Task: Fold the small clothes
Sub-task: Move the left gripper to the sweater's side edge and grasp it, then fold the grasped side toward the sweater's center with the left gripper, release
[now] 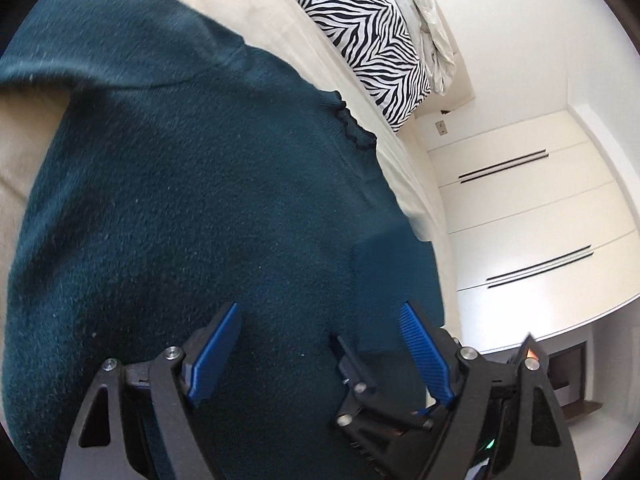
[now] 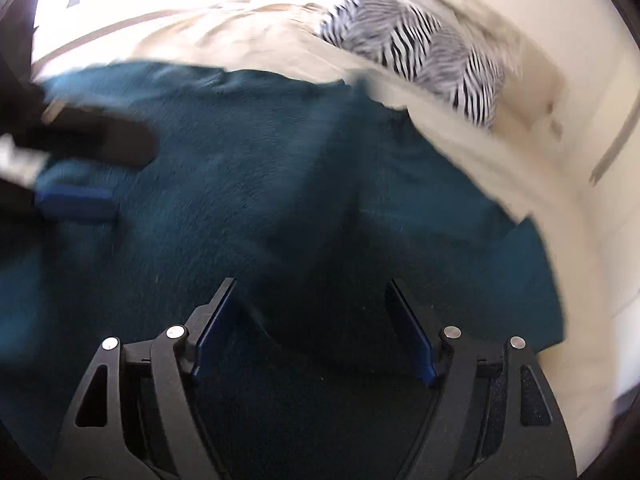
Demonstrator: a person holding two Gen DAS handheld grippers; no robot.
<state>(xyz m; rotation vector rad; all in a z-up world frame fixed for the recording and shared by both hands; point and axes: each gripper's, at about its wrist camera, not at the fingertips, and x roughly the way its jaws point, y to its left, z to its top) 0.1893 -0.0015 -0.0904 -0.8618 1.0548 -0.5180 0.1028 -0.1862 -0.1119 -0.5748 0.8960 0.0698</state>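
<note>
A dark teal knit sweater (image 1: 192, 208) lies spread over a beige bed and fills most of both views. My left gripper (image 1: 320, 320) hovers just above its cloth, open, with nothing between the blue pads (image 1: 218, 348). In the blurred right wrist view my right gripper (image 2: 312, 304) is also open over the sweater (image 2: 260, 184), its jaws wide and empty. A folded-over flap of the sweater (image 1: 392, 276) lies near the bed's edge. The left gripper (image 2: 132, 176) shows at the left of the right wrist view, low over the cloth. Black linkage (image 1: 360, 388) of the right gripper sits close beside the left one.
A zebra-striped pillow (image 1: 360, 44) (image 2: 424, 52) lies at the far end of the bed, with crumpled pale bedding (image 1: 424, 16) behind it. The beige sheet (image 1: 248, 8) borders the sweater. White wardrobe doors (image 1: 520, 208) stand beyond the bed's edge.
</note>
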